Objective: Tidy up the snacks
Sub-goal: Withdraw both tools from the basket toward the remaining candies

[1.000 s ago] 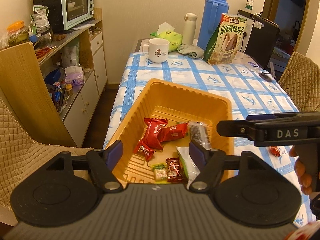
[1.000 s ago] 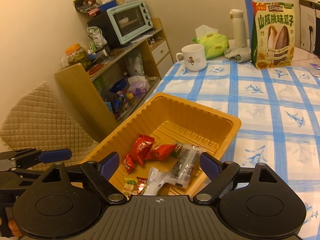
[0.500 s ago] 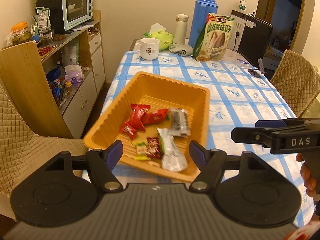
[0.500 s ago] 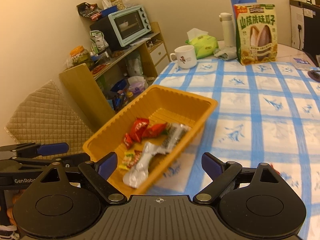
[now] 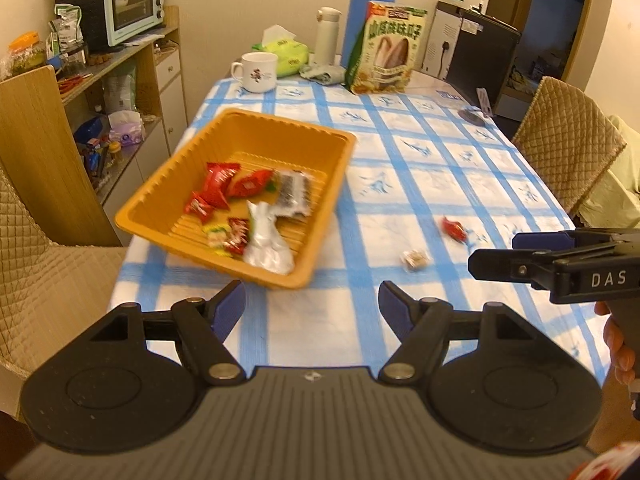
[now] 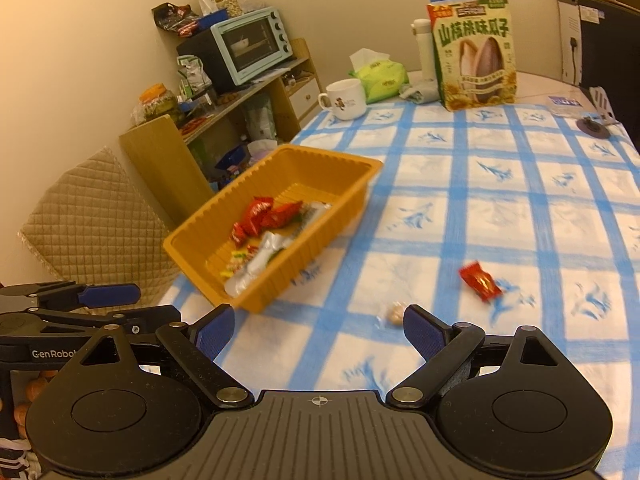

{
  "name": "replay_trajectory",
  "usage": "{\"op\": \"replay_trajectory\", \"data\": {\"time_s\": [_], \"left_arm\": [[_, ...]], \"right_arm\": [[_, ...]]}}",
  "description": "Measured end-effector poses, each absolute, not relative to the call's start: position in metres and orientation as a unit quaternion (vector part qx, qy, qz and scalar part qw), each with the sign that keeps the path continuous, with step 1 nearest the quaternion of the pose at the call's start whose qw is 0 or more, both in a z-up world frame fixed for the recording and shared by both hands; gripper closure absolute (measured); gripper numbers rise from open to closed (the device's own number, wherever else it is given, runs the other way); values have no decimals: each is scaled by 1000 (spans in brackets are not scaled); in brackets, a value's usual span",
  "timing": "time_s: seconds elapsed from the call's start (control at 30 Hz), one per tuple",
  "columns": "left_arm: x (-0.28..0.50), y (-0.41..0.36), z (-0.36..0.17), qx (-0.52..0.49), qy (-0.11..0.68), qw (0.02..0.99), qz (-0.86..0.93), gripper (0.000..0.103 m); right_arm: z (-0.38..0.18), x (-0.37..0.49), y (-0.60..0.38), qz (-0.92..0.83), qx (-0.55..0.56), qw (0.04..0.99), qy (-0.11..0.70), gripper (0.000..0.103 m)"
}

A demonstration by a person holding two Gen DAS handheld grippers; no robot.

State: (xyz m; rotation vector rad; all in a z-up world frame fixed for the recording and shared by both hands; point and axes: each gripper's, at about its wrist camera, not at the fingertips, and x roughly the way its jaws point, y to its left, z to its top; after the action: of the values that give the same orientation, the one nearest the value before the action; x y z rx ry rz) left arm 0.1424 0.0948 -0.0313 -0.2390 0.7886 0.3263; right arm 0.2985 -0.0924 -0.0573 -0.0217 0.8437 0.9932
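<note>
An orange tray (image 5: 168,184) is seen on the near left part of a table covered by a blue-and-white checked cloth (image 5: 440,168). Its left side reaches the table's left edge. Several wrapped snacks are held in the tray: red packets (image 5: 218,190), a clear packet with a dark bar (image 5: 294,196), a silvery wrapper (image 5: 266,242) and a small yellow-green sweet (image 5: 216,237).

Two snacks are left on the cloth to the right of the tray, well apart from it: a red candy (image 5: 454,229) and, nearer the camera, a small pale sweet (image 5: 416,259). In the right wrist view the red candy (image 6: 479,281) is found right of centre, and the pale sweet (image 6: 396,313) is seen just beside the right gripper's right fingertip.

The left gripper (image 5: 312,308) is held over the cloth in front of the tray, its jaws spread wide with nothing between them. The right gripper (image 6: 318,330) is likewise kept wide apart and empty above the cloth.

At the far end of the table a white mug (image 5: 258,71), a seed bag (image 5: 386,54), a blue flask (image 5: 372,12) and a tissue pack (image 5: 286,54) are set. A toaster oven (image 5: 130,6) is placed on the shelf unit at the left.
</note>
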Motion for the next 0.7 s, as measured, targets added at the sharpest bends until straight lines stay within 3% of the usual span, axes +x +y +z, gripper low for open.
{"op": "replay_trajectory", "data": {"time_s": [0.7], "left_arm": [[154, 0, -52, -114, 407, 898, 121, 32]], "right_arm": [[-76, 305, -186, 421, -41, 803, 419, 12]]}}
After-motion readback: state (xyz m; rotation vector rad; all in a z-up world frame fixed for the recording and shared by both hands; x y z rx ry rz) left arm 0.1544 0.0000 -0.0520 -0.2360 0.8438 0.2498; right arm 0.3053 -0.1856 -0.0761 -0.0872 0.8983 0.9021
